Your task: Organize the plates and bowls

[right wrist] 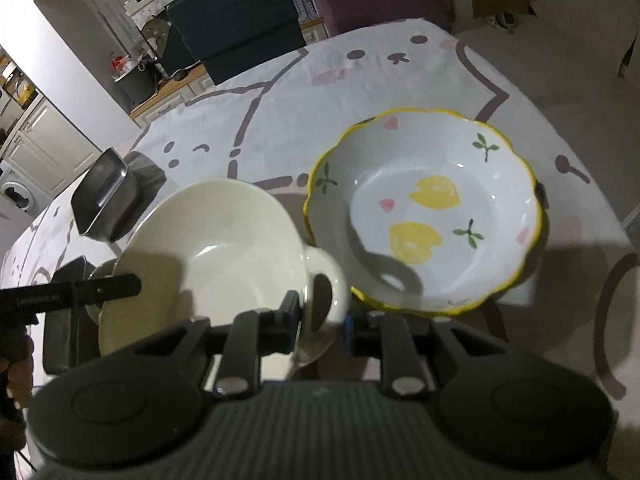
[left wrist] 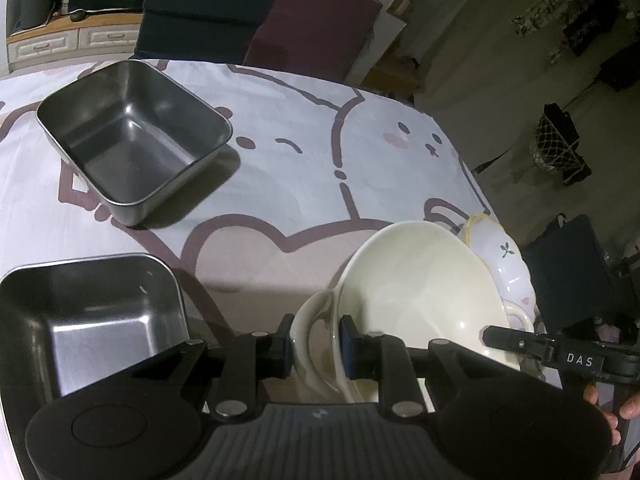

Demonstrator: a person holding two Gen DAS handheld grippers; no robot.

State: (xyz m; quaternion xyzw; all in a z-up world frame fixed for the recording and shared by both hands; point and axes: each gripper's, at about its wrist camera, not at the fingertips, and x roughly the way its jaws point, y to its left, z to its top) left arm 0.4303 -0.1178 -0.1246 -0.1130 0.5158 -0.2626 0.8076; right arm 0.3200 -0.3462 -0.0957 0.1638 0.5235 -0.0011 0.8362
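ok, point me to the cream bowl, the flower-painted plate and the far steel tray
cream bowl (right wrist: pixel 224 240): right wrist view, on its inner wall.
flower-painted plate (right wrist: pixel 452 216): right wrist view, on its white centre between the yellow flowers.
far steel tray (left wrist: pixel 132 136): left wrist view, on its inside floor.

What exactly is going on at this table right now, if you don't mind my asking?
A person is sorting dishes with two handheld grippers. Both the left gripper and the right gripper are clamped on opposite loop handles of the cream two-handled bowl, which looks tilted. The floral scalloped bowl sits just beside it. Two steel rectangular containers stand empty on the cartoon tablecloth.
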